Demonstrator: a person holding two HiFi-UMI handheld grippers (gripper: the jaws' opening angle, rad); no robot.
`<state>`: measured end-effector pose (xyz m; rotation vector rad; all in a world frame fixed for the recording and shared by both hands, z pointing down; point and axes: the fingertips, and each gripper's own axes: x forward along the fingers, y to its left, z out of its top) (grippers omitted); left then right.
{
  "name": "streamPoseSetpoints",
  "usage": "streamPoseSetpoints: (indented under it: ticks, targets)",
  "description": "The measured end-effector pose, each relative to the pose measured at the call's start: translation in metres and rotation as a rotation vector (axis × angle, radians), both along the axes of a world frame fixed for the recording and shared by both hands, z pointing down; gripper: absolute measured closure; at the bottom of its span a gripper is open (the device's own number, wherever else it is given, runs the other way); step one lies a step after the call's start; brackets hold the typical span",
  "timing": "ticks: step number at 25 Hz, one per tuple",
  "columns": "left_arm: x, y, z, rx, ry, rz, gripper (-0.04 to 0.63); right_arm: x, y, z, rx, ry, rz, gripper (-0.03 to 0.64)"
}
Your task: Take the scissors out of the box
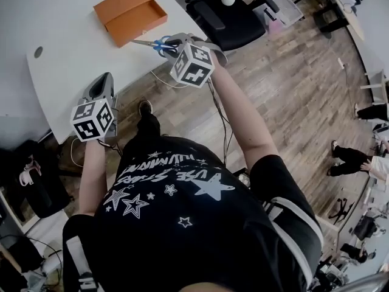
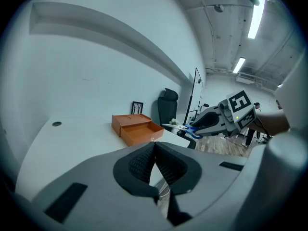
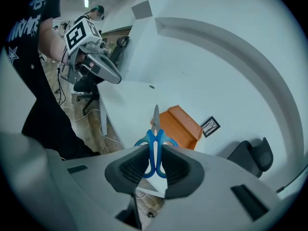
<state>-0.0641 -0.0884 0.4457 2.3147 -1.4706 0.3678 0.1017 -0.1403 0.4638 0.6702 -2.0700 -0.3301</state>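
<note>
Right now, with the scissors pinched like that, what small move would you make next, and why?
Probably lower the right gripper and lay the scissors on the bare table beside the orange box. Its jaws clamp the blue handles, and the scissors are already out of the box, in the air near the table's edge. The left gripper is shut, empty.
</note>
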Motion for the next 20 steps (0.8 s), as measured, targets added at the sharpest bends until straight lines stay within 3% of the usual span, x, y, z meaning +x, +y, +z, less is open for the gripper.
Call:
streamPoseSetpoints:
  ticks: [10, 20]
  targets:
    - [0.003, 0.051, 0.001, -0.001, -0.006, -0.005, 0.577, 0.006, 0.062, 0.006, -0.033, -0.098, 0.059, 0.512]
    - [0.010, 0.088, 0.019, -0.035, -0.008, -0.002, 0.577, 0.010, 0.104, 0.034, -0.081, -0.121, 0.068, 0.512]
